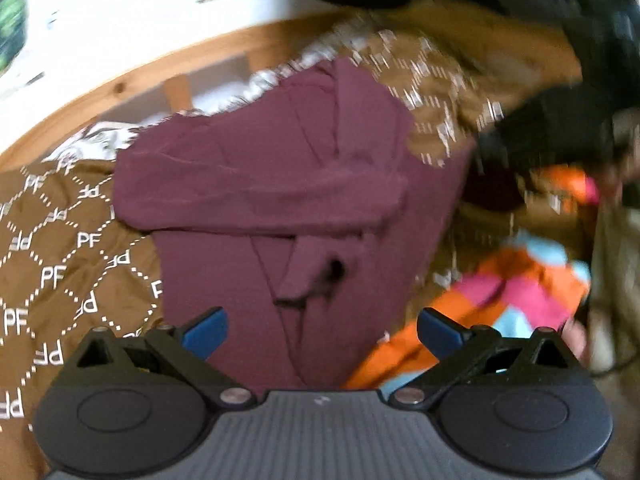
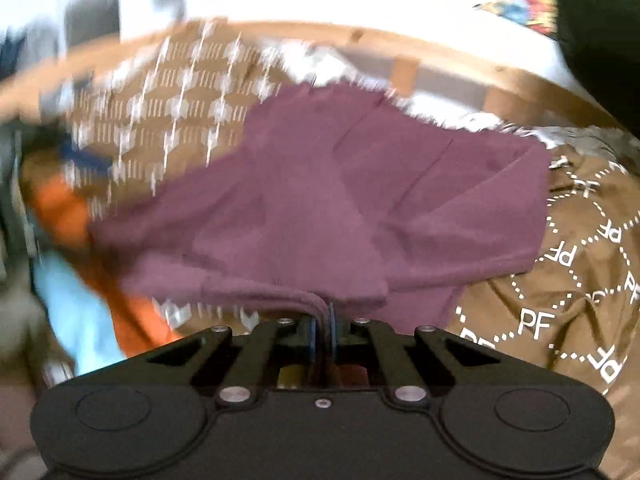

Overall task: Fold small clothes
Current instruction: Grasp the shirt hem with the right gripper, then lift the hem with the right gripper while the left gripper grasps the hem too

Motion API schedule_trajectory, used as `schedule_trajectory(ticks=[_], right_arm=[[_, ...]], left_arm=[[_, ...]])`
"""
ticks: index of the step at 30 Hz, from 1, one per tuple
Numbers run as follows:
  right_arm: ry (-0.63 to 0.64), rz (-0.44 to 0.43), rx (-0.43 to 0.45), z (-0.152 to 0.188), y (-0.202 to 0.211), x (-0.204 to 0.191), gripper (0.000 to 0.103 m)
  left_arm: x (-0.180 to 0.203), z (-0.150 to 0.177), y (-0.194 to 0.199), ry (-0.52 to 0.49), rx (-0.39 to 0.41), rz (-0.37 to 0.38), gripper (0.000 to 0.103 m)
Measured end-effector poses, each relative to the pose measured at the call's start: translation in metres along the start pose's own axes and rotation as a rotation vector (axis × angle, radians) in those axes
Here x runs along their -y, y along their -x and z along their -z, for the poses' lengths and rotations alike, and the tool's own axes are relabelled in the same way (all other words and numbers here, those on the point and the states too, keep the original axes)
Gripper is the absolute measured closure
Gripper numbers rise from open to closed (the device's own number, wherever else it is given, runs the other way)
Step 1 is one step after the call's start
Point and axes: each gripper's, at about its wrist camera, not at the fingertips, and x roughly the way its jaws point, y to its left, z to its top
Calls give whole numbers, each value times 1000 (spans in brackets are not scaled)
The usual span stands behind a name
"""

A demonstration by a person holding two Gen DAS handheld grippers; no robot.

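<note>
Right gripper (image 2: 323,322), nearest my lens, has its jaws pinched tight on the hem of one maroon garment (image 2: 340,208), which sprawls over the brown bedspread (image 2: 560,300) printed with repeated white "PF" letters. My left gripper (image 1: 322,330) hangs wide open above that garment, holding nothing. One orange, pink and blue cloth (image 1: 520,292) lies just beside it.
</note>
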Motion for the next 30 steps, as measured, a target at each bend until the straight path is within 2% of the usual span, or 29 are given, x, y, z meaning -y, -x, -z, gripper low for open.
schedule_trajectory(ticks=[3,7,10,16,20,22,23,30], right_arm=[[-75,-13,83,1,7,5,97],[-117,-28,97,0,4,13,97],[-130,-40,111,0,6,15,97],[-130,-43,138,2,9,15,97],[-117,-23,147,3,11,14,97],[-111,-12,152,4,12,13,97],[-109,-4,154,4,13,13,97],[-105,74,211,6,22,12,97]], left_arm=[[13,2,-14,-59,-59,-11,1],[23,4,-24,-95,-88,-17,1],[27,5,-34,-115,-105,-79,4],[17,5,-52,-62,-179,-145,13],[3,6,-54,-4,-222,-206,29],[-4,6,-52,30,-230,-241,34],[-9,7,-50,47,-231,-266,40],[-41,6,-33,207,-189,-355,71]])
